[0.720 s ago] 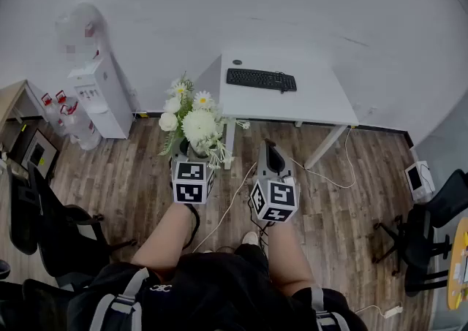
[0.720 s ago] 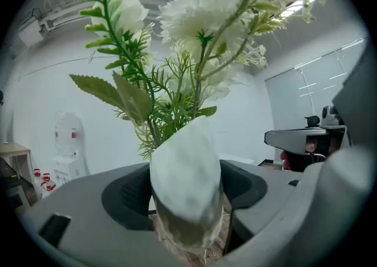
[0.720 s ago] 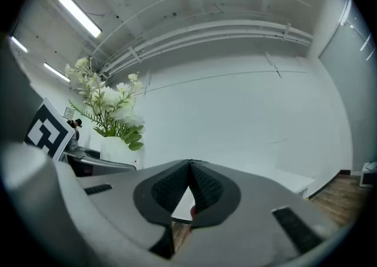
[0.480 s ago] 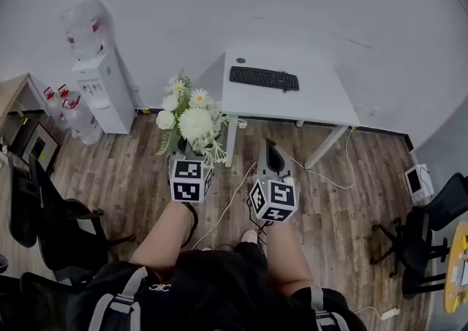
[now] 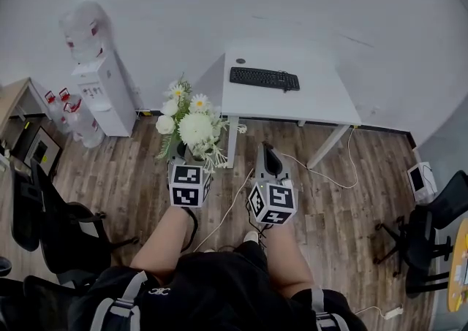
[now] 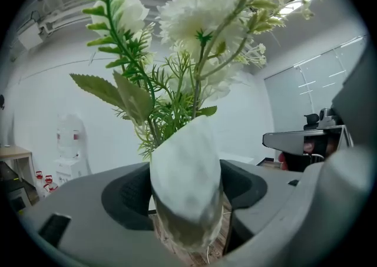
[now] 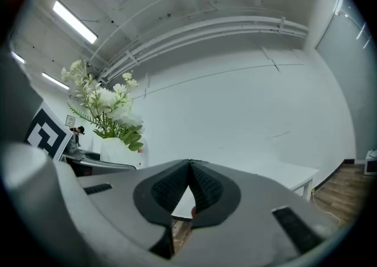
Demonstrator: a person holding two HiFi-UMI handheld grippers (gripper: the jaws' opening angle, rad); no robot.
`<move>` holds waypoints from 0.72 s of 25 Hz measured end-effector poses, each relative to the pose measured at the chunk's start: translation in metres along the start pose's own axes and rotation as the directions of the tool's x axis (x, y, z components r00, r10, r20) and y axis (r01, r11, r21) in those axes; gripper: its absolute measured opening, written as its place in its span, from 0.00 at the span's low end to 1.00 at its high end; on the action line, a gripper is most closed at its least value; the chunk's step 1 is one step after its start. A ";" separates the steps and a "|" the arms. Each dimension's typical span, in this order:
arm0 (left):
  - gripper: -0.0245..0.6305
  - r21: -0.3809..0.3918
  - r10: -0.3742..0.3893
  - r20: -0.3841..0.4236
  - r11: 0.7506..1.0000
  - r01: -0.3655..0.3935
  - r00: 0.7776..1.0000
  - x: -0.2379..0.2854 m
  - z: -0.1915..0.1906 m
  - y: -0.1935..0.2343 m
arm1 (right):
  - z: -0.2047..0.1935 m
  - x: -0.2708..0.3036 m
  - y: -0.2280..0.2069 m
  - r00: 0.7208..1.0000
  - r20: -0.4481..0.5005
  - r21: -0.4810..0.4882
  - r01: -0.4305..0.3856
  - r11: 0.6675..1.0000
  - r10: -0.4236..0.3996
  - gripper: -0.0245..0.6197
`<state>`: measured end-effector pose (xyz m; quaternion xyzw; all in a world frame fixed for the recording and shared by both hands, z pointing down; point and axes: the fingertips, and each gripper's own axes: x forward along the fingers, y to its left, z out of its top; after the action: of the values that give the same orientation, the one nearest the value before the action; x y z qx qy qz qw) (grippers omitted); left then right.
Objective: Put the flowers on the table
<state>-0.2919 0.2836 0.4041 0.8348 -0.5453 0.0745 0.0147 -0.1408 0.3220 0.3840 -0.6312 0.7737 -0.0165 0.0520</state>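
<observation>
In the head view, we hold the white flowers [image 5: 194, 126] in our left gripper [image 5: 184, 156] above the wooden floor [image 5: 146, 169], short of the white table [image 5: 292, 103] with its keyboard [image 5: 264, 79]. In the left gripper view, our jaws pinch the white vase [image 6: 187, 183] from both sides. In the right gripper view, our right gripper [image 7: 189, 165] has its jaws pressed together on nothing.

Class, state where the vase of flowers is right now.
Head view, left of centre: the vase of flowers sits clamped in the left tool, just left of the near-left corner of the white table.
</observation>
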 end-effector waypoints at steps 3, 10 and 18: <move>0.58 -0.002 0.004 -0.010 1.000 -0.004 1.000 0.009 -0.002 0.001 | -0.002 0.007 -0.005 1.000 -0.003 0.002 0.000 1.000 0.000 0.04; 0.58 0.009 -0.004 -0.018 1.000 0.004 1.000 0.044 -0.001 0.003 | -0.008 0.034 -0.024 1.000 -0.009 0.010 0.012 1.000 -0.012 0.04; 0.58 0.016 -0.020 -0.025 1.000 0.020 0.999 0.118 0.016 -0.017 | -0.003 0.085 -0.081 1.000 -0.015 0.014 0.019 1.000 -0.018 0.04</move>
<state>-0.2280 0.1814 0.4062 0.8393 -0.5361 0.0892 0.0155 -0.0788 0.2225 0.3894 -0.6378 0.7680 -0.0271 0.0506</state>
